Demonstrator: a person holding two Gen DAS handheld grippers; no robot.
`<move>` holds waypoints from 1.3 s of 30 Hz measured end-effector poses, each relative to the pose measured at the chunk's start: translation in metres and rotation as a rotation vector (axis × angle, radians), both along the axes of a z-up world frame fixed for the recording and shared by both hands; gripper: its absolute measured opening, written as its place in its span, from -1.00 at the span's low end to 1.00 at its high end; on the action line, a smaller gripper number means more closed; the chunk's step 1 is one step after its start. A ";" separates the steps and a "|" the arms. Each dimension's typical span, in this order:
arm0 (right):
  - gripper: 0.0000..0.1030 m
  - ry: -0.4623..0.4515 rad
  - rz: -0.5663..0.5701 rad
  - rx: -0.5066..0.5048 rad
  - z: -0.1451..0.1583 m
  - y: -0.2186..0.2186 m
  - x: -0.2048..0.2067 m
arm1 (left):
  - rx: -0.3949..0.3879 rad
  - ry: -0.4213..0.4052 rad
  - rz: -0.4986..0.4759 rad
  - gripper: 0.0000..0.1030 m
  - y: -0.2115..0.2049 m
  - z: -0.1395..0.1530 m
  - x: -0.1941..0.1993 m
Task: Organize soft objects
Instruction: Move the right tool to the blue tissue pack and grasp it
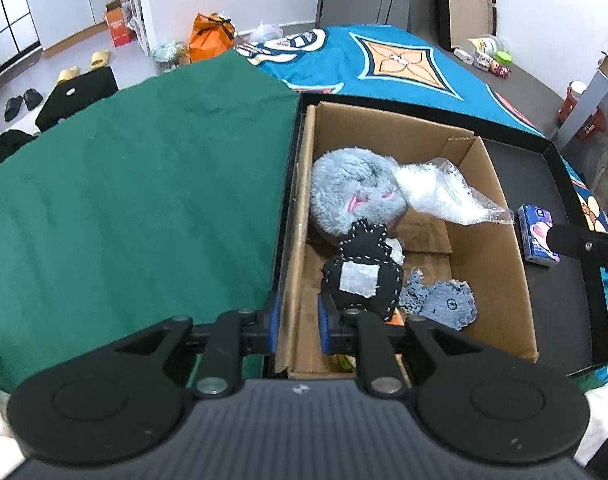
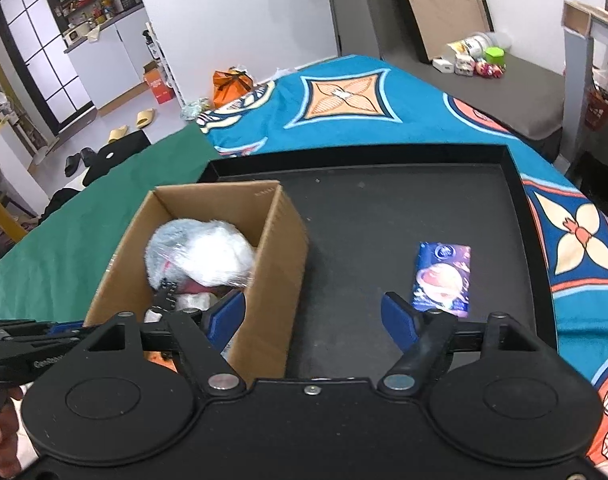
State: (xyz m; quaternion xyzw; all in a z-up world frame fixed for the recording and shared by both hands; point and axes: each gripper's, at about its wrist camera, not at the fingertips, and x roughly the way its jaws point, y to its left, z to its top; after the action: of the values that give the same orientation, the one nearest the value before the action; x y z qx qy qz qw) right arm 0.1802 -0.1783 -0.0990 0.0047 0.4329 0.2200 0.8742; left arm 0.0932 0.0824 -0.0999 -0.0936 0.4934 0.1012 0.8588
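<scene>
While the left gripper (image 1: 297, 322) has its jaws nearly closed over the cardboard box (image 1: 480, 184) wall, the right gripper (image 2: 314, 318) stands wide open, empty, near the tissue pack (image 2: 444, 276) on the black tray (image 2: 384, 200). Soft toys (image 1: 352, 196) lie inside the box.

We see bright, even indoor light in both views, shadows soft and faint. Fisheye bends walls and floor hard at the edges. Left view sharp; right view slightly blurred, worst on the plush (image 2: 199, 256) in the box (image 2: 271, 264). No strong glare.
</scene>
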 end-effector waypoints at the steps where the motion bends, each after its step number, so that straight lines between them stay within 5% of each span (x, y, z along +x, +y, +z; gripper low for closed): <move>1: 0.45 0.006 -0.004 -0.001 -0.002 -0.003 0.002 | -0.001 0.008 0.001 -0.61 -0.001 -0.001 0.002; 17: 0.72 0.063 -0.061 -0.032 -0.036 -0.035 0.028 | 0.071 0.053 0.004 0.11 -0.020 -0.003 0.019; 26: 0.87 0.090 -0.092 -0.061 -0.055 -0.044 0.045 | 0.105 0.084 0.001 0.23 -0.028 -0.007 0.028; 39: 0.79 0.089 -0.167 -0.090 -0.083 -0.035 0.068 | 0.137 0.112 0.005 0.26 -0.039 -0.012 0.042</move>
State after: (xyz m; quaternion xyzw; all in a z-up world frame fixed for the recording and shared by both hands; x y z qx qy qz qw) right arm 0.2481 -0.2133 -0.1818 0.0115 0.4790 0.1262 0.8686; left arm 0.1348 0.0435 -0.1115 -0.0301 0.5323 0.1420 0.8340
